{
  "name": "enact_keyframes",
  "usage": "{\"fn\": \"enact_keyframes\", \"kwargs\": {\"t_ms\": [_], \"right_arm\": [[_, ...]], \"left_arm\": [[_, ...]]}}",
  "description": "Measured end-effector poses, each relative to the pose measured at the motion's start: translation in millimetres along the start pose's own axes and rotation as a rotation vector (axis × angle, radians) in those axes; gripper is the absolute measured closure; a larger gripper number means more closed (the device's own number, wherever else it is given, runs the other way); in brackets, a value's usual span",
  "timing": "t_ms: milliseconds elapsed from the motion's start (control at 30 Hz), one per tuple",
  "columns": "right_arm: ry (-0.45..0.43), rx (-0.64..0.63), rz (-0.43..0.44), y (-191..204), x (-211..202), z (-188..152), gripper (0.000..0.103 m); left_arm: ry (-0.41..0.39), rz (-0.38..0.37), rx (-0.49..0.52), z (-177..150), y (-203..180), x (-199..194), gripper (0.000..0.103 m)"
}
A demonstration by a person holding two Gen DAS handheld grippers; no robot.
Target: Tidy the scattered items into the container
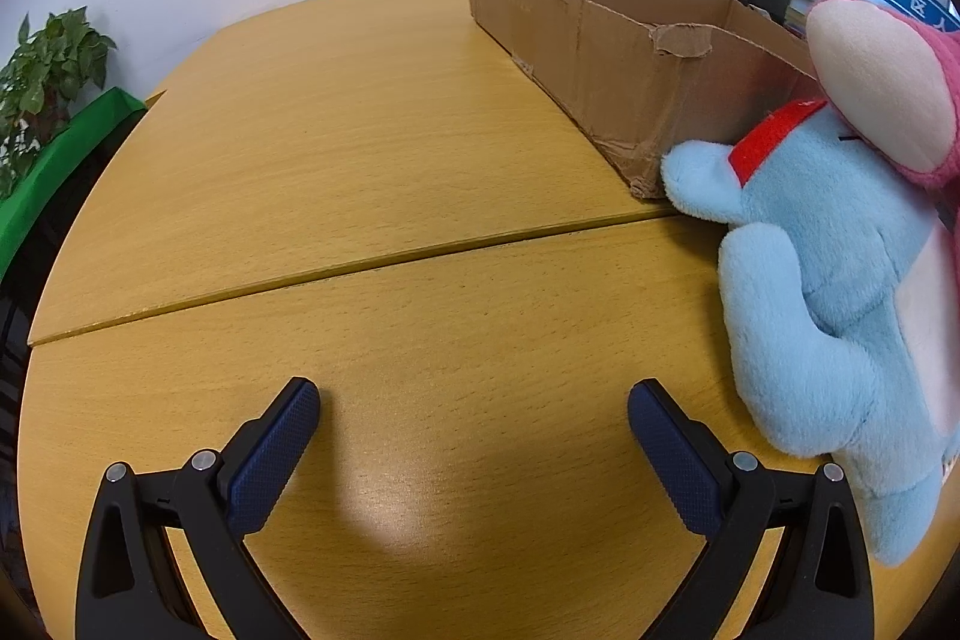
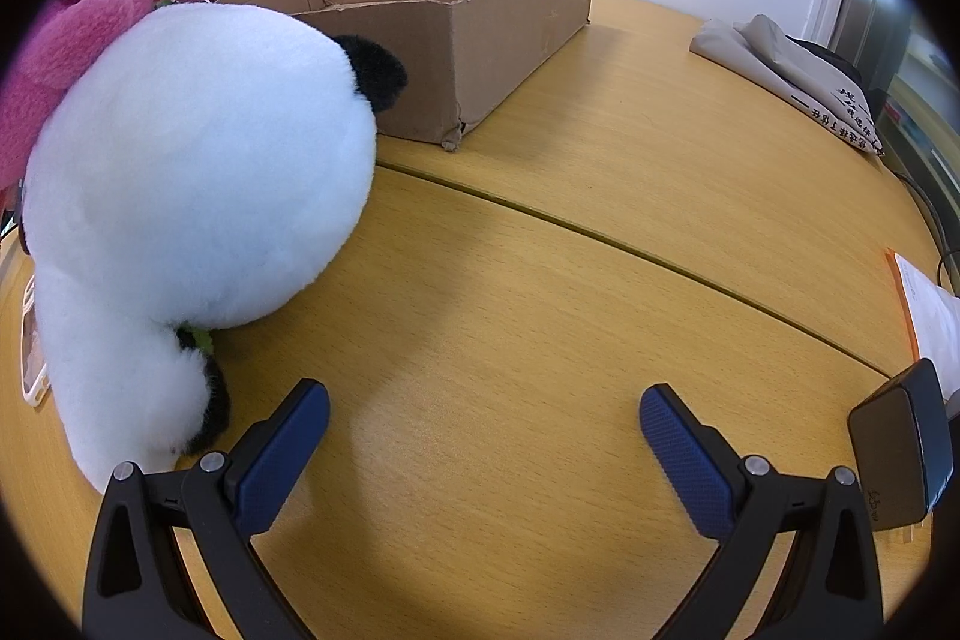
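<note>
Wooden table [image 1: 372, 148]: cardboard box [image 1: 600, 58] (plush toys beside)

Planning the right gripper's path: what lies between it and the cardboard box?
In the right wrist view, only bare wooden table with a seam lies between the right gripper and the cardboard box; the panda plush sits left.

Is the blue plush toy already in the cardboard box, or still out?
Out. The blue plush toy lies on the table, against the cardboard box outer corner.
</note>
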State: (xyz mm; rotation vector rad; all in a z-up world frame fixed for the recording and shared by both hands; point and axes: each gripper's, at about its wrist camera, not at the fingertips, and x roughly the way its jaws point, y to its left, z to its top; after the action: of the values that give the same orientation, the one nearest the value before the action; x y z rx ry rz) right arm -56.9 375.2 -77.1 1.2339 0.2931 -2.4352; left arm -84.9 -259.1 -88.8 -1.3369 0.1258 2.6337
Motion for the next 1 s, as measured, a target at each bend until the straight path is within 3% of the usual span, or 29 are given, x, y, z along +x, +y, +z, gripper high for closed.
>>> {"fn": "enact_keyframes", "kwargs": {"t_ms": [167, 367, 433, 500, 600, 733, 1000], "right_arm": [[-0.01, 0.031, -0.053, 12, -27, -25, 0.001], [-0.066, 0.209, -0.259, 25, -105, -71, 0.001], [-0.12, 0.237, -0.277, 51, -135, -68, 0.001], [-0.177, 0.237, -0.282, 80, -158, -60, 0.001], [-0.274, 0.227, -0.293, 125, -177, -40, 0.001], [-0.313, 0.28, -0.229, 159, -184, -21, 0.001], [-0.296, 0.32, -0.255, 196, -180, -12, 0.001]], "left_arm": [[0.004, 0.112, -0.094, -14, -14, -27, 0.0], [-0.197, 0.235, -0.114, -32, -98, -138, 0.0], [-0.254, 0.263, -0.122, -38, -131, -172, 0.0], [-0.283, 0.24, -0.121, -41, -170, -191, 0.0], [-0.309, 0.139, -0.071, -37, -232, -198, 0.0], [-0.289, 0.068, -0.043, -31, -291, -200, 0.0], [-0.238, 0.094, -0.082, -30, -322, -199, 0.0]]}}
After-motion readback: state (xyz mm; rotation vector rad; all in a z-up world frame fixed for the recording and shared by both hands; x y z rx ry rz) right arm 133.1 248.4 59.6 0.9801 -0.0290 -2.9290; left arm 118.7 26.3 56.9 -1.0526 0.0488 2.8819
